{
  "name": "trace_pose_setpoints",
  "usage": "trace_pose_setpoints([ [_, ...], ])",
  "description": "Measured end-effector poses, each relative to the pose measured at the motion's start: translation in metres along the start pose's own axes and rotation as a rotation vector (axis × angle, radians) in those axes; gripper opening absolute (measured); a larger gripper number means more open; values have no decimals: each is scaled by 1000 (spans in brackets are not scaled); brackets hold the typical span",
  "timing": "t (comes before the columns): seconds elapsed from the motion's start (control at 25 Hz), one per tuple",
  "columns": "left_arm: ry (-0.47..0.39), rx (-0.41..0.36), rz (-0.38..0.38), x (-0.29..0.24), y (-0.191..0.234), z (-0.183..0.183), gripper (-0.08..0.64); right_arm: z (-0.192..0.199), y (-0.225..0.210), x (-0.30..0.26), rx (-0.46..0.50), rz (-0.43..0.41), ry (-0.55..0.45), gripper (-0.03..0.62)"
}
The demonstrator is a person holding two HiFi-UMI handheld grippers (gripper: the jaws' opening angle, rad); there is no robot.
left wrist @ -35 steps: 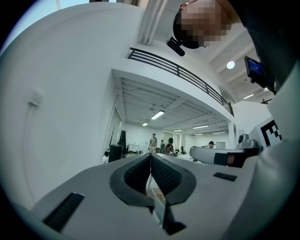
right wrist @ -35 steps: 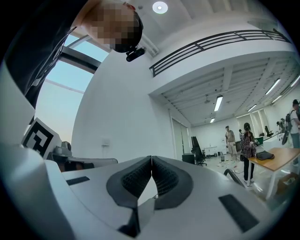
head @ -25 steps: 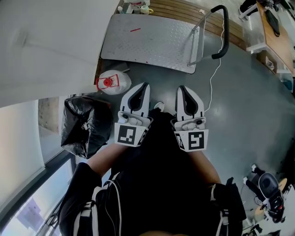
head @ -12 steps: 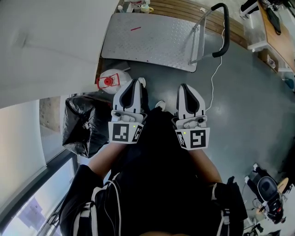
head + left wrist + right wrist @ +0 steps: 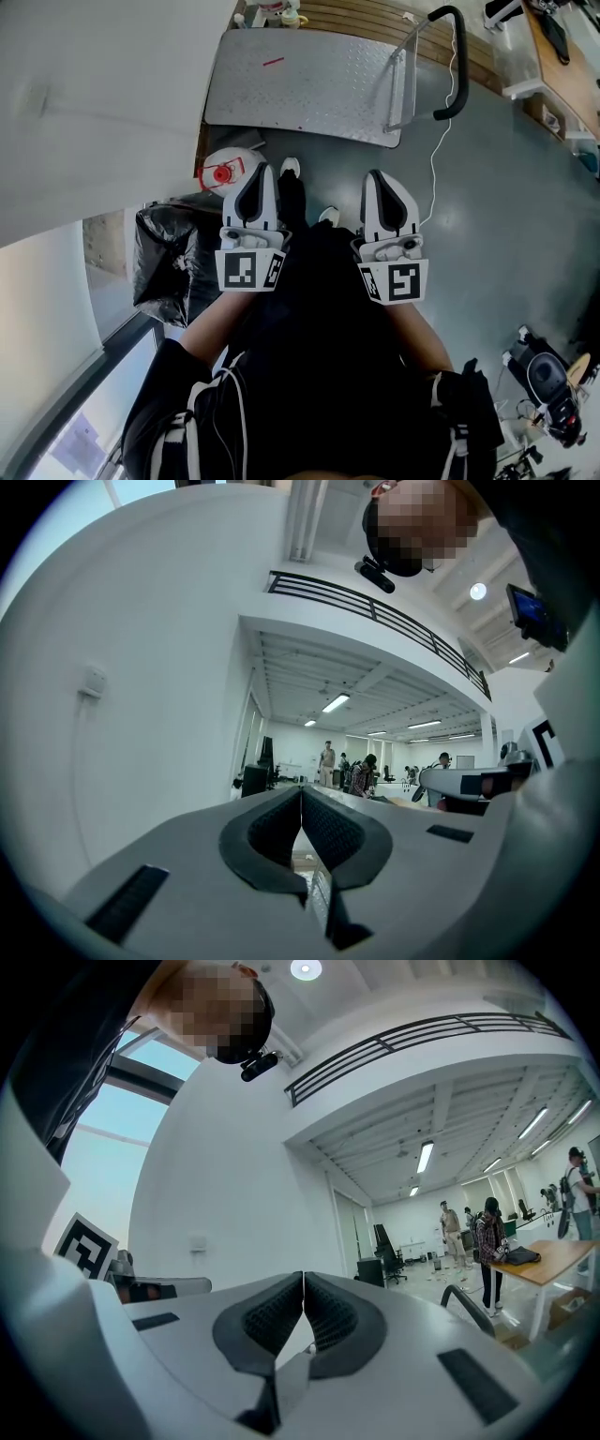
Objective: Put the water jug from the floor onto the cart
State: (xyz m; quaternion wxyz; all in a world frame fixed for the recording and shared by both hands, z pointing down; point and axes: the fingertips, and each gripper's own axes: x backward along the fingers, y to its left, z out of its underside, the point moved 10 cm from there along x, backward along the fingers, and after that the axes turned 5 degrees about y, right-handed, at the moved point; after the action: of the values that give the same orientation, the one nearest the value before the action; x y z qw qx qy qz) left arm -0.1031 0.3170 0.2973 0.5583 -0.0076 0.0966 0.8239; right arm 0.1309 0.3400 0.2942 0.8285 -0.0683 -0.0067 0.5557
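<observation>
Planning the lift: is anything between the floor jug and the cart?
Nothing visible. The white, red-capped water jug stands on the floor by the near left corner of the grey metal cart platform; the black plastic bag lies on the jug's near side, off that path.

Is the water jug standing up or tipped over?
Standing up: seen from above, the water jug has its red cap facing upward.
</observation>
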Motion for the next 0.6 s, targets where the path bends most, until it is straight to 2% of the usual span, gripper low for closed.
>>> trace_pose_setpoints([
  [0.16, 12, -1, -3, -10, 17, 0, 17, 2, 2, -18, -7, 4, 16, 18],
  [0.36, 43, 28, 30, -30, 26, 2, 17, 0, 10, -51, 10, -29, 50, 18],
  [0.6, 88, 57, 142, -61, 39, 8, 18, -5, 15, -98, 40, -35, 90, 18],
])
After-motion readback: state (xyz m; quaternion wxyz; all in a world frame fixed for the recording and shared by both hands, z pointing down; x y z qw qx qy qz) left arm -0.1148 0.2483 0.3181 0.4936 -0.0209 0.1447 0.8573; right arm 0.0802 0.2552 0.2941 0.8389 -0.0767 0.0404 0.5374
